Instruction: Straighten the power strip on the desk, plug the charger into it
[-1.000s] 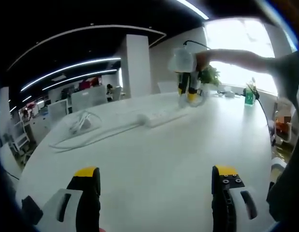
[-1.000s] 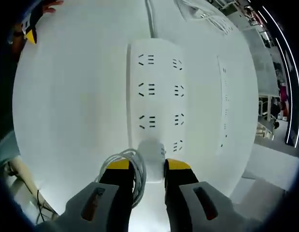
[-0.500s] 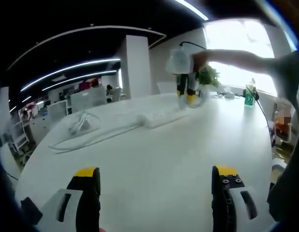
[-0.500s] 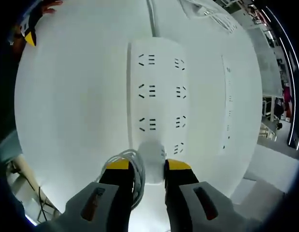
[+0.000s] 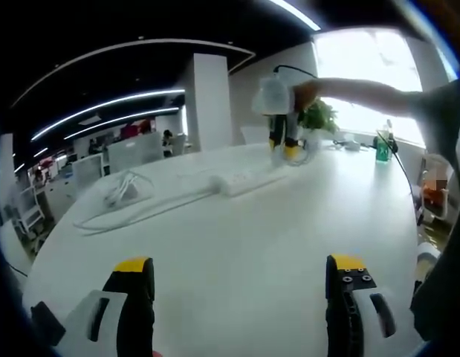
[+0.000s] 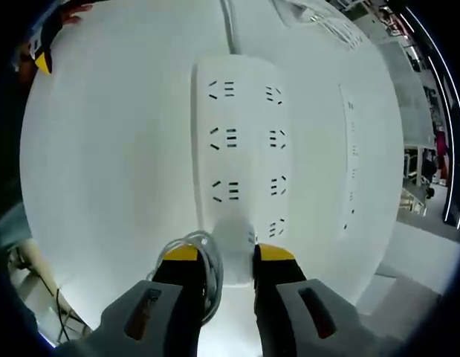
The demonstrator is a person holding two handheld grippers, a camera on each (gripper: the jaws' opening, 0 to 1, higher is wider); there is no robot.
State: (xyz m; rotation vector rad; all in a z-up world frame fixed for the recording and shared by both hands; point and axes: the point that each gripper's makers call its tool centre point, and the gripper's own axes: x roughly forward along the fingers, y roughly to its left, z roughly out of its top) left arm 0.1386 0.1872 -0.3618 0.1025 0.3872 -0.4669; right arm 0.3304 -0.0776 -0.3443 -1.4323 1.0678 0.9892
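A white power strip (image 6: 241, 141) with two rows of sockets lies flat on the white desk (image 6: 103, 171), its cord running off the far end. My right gripper (image 6: 228, 254) is shut on a white charger (image 6: 231, 242) held just over the strip's near end, with a loop of the charger's white cable (image 6: 200, 260) beside the left jaw. In the left gripper view, the right gripper (image 5: 284, 146) hangs over the far end of the power strip (image 5: 244, 181). My left gripper (image 5: 240, 265) stands open low over the desk with nothing between its jaws.
The strip's cord (image 5: 118, 214) snakes left across the desk past a coiled white cable (image 5: 125, 190). A green bottle (image 5: 383, 148) and a plant (image 5: 323, 117) stand at the far right edge. A narrow white panel (image 6: 348, 171) runs beside the strip.
The right gripper with the charger has risen slightly and shifted a little along the strip. The left gripper has stayed still and open.
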